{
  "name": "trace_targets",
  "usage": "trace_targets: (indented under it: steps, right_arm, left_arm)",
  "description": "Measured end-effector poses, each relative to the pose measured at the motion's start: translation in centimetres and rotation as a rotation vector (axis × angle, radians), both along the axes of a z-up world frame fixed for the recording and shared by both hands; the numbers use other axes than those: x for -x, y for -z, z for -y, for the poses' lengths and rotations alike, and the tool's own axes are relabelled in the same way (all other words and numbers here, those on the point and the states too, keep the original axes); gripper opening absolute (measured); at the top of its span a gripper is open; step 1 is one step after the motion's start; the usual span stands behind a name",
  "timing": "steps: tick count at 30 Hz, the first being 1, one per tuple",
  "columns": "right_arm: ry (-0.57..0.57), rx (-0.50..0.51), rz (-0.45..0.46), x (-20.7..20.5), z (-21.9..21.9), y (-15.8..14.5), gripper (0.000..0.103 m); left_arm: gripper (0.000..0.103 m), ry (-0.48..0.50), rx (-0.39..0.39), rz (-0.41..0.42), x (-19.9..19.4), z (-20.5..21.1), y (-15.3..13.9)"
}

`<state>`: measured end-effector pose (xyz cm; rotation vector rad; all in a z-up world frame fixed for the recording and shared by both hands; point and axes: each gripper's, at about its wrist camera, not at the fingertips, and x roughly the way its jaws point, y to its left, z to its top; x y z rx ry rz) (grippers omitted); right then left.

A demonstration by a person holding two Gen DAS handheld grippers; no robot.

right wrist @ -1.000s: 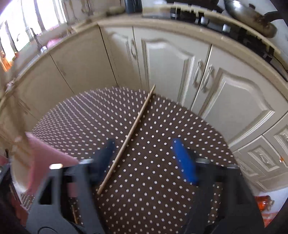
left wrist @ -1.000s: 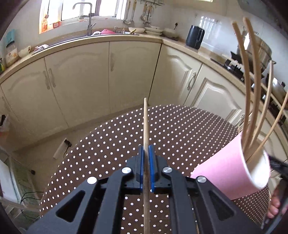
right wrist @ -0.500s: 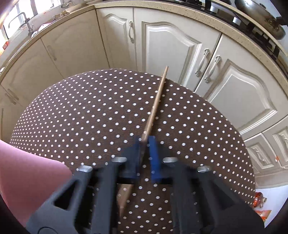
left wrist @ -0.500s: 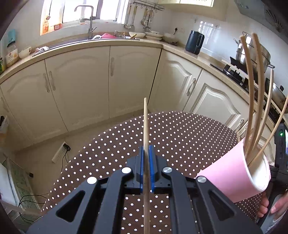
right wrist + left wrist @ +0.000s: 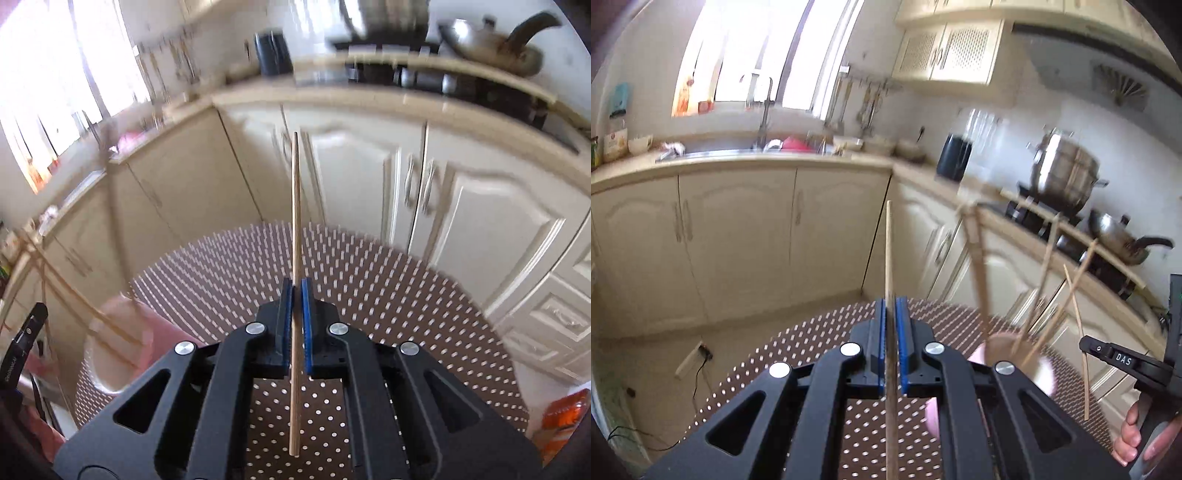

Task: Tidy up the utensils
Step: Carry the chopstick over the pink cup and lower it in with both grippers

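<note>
right now each gripper is clamping one wooden chopstick, with the blue fingers closed down to a thin slit around it. the left gripper (image 5: 891, 306) is holding its chopstick (image 5: 888, 251) running straight along the fingers, the tip sticking out well past them and the rest passing back between the black arms. the right gripper (image 5: 295, 291) is gripping the second chopstick (image 5: 294, 206) the same way, the long end pointing forward and the short end hanging behind the pads above the desk (image 5: 424, 295) in its brown polka-dot cloth. both are being held in the air, apart from the desk. so two chopsticks are sitting in fingers, one per gripper. a single pink cup (image 5: 1043, 373) is standing on the desk just right of the left gripper, blurred, with about four or five more chopsticks (image 5: 975, 258) leaning out of it; the exact count is hard to tell through the blur. in the right wrist view the same cup (image 5: 122, 332) is lying to the left. a hand (image 5: 1141, 439) is gripping the right tool's handle at the left view's edge. cream cabinets (image 5: 738, 240), a steel pot (image 5: 1062, 173) and a pan (image 5: 491, 46) are sitting behind.
</note>
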<state>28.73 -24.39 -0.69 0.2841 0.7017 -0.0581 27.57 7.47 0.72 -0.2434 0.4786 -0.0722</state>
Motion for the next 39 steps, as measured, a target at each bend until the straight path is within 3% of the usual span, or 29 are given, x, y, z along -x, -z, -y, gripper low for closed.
trace_targets:
  steps: [7,14,16,18,26,29,39]
  right_arm:
    - [-0.02,0.012,0.287,4.1,-2.0,-5.8,0.005]
    - [-0.052,0.045,0.519,6.4,-5.0,-8.0,0.005]
    - [-0.066,0.046,0.532,6.0,-5.8,-7.9,0.005]
    - [-0.083,0.03,0.528,5.4,-6.3,-7.4,0.005]
    - [-0.134,0.074,0.602,4.5,-8.2,-5.0,0.005]
    - [-0.135,0.11,0.627,4.3,-8.5,-4.0,0.005]
    - [-0.17,0.123,0.639,3.4,-9.3,-0.6,0.005]
  left_arm:
    - [0.006,0.03,0.079,0.164,2.1,1.4,-4.9]
    - [0.006,0.103,0.155,0.353,2.5,3.5,-7.7]
    - [0.006,0.131,0.186,0.422,2.5,3.7,-7.8]
    - [0.006,0.115,0.17,0.49,2.2,4.2,-7.7]
    - [0.006,0.104,0.148,0.591,-0.2,6.0,-6.3]
    - [0.007,0.097,0.074,0.632,-0.5,6.9,-5.8]
    - [0.007,0.148,0.028,0.577,-2.0,8.0,-2.7]
